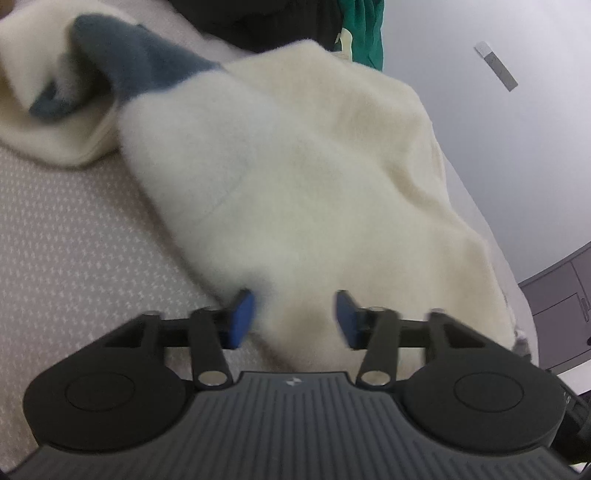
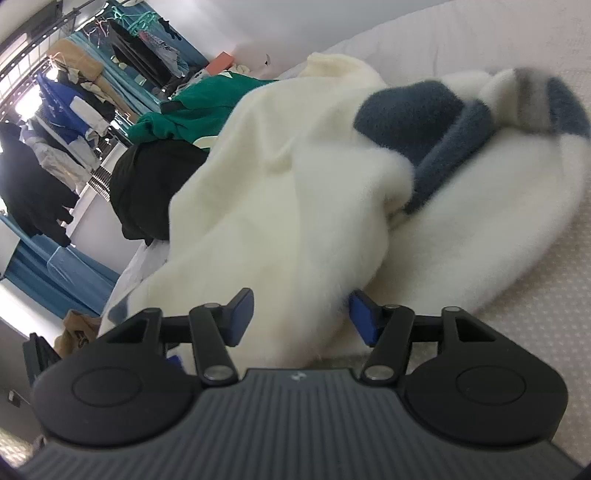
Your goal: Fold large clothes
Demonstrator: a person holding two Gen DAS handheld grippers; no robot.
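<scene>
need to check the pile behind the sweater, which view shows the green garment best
The right wrist view: the green garment lies spread behind the cream sweater, above a black garment. The left wrist view catches only a narrow green strip at the top edge.

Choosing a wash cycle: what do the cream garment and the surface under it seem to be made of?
The cream-and-slate fluffy garment: likely fleece or brushed knit, with fuzzy, matte nap. The pale dotted bed cover: seemingly woven or quilted fabric, flat and matte, with a fine repeating pattern.
</scene>
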